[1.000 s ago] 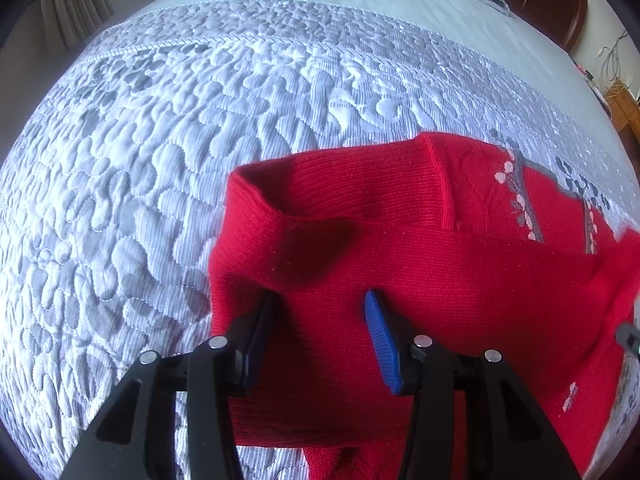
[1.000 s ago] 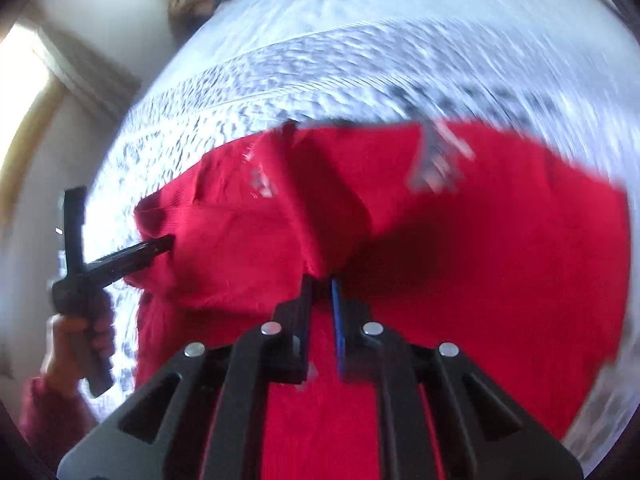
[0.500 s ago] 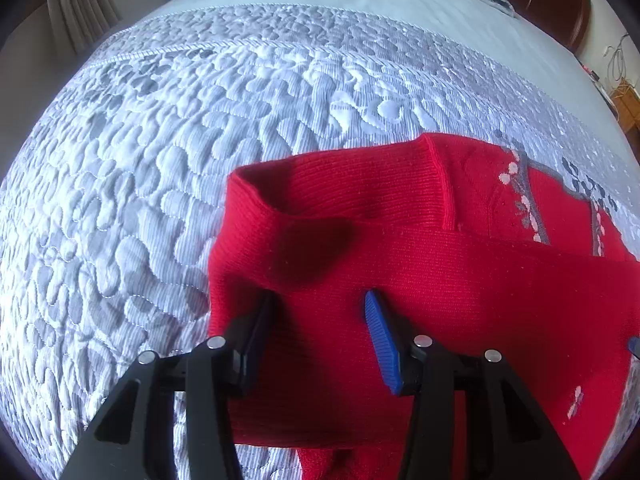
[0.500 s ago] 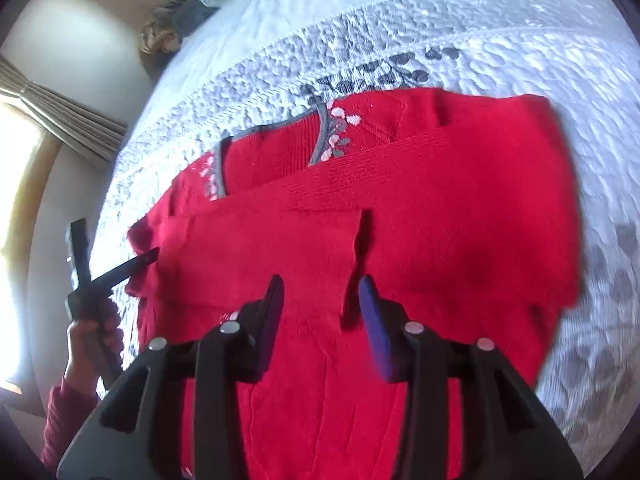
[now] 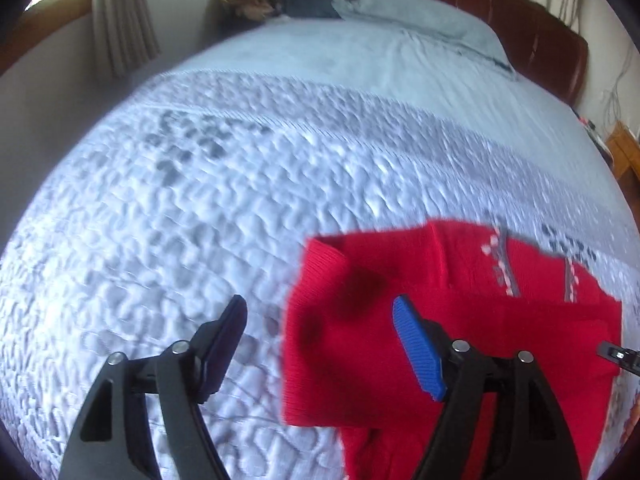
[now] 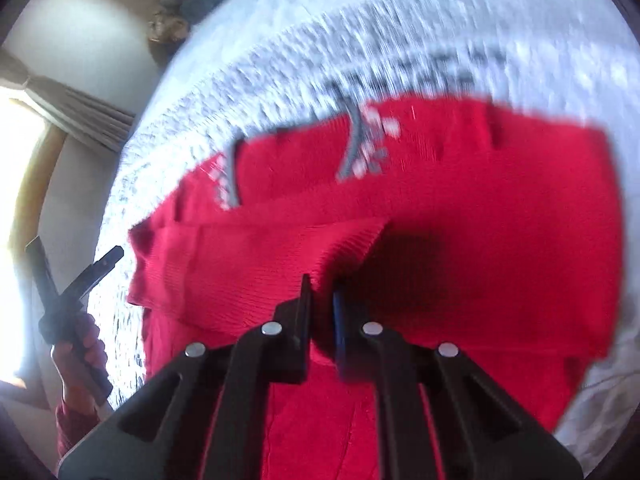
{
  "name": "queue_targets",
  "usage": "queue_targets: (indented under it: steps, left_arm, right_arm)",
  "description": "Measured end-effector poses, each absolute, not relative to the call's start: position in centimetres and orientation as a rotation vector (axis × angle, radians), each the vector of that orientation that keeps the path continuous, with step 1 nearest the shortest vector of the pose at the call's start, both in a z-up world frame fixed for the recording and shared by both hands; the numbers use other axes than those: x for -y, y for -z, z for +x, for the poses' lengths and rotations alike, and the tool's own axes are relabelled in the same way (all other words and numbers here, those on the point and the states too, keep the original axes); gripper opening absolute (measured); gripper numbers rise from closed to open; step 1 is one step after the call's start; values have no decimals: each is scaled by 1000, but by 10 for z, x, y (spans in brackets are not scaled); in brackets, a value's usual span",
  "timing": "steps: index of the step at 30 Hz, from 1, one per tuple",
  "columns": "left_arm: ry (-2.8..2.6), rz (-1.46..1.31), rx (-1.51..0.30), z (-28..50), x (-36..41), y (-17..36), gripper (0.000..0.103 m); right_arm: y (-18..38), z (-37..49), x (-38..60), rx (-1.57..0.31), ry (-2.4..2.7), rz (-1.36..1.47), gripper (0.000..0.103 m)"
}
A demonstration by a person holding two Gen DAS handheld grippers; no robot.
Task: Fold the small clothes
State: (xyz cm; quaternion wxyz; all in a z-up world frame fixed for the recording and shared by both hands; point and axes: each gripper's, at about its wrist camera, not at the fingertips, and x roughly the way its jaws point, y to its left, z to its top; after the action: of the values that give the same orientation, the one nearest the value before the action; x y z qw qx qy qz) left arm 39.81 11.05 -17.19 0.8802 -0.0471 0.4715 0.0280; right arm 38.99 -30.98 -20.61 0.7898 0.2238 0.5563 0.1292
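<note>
Left tongs (image 5: 320, 312): fingers wide apart, gripping nothing, held above the left edge of the red sweater (image 5: 440, 320); the black finger sits over bare quilt (image 5: 200, 200), the blue-padded finger (image 5: 418, 348) over the red knit. Right tongs (image 6: 320, 300): fingers nearly together, clamped on a raised fold of the red sweater, which bunches up between the pads and casts a dark shadow on the knit just right of the pinch. Sweater lies on the quilt, partly folded: a layer of red knit is turned over the body, and the grey neckline trim (image 6: 352, 148) with pale flower motifs shows beyond the folded layer, on the sweater's far side. In the left wrist view a ribbed hem or cuff edge forms the sweater's upper left corner. Seen from the right wrist view, the left tongs are off the sweater's left edge, gripped by the person's left hand (image 6: 80, 352), with a red cuff at the wrist. Beyond the sweater the quilt gives way to a plain pale sheet, then a pillow (image 5: 420, 16) and a dark brown headboard (image 5: 540, 36). Curtains (image 5: 124, 12) hang far left of the sweater. Both views are motion-blurred; fine texture of the quilt is indistinct.
</note>
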Motion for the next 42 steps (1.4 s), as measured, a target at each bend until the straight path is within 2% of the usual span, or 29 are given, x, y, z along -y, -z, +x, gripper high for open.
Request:
queue_targets:
  steps: [7, 17, 28, 29, 30, 31, 32, 37, 42]
  left_arm:
    - [-112, 20, -968, 402, -103, 175, 76]
    - [-105, 195, -1081, 417, -48, 239, 77]
    - [-110, 170, -1098, 421, -56, 249, 80]
    - [-113, 169, -1097, 420, -56, 248, 80]
    - [-114, 160, -1098, 418, -56, 245, 80]
    - [-112, 148, -1102, 415, -58, 242, 79]
    - [-105, 126, -1117, 408, -61, 238, 79]
    - [-17, 107, -1132, 334, -70, 222, 80]
    - [48, 126, -1165, 232, -77, 231, 82]
  right_arm:
    - [160, 385, 365, -1085, -163, 389, 8]
    - [237, 379, 405, -1227, -27, 391, 10]
    - [253, 374, 403, -1204, -14, 393, 11]
    - [251, 373, 403, -1198, -16, 392, 13]
    - [246, 370, 403, -1190, -17, 400, 20]
    - [242, 367, 403, -1185, -12, 406, 35]
    - [233, 355, 403, -1168, -2, 404, 41]
    - [209, 278, 374, -1167, -32, 298, 45]
    - [213, 180, 353, -1213, -43, 277, 49]
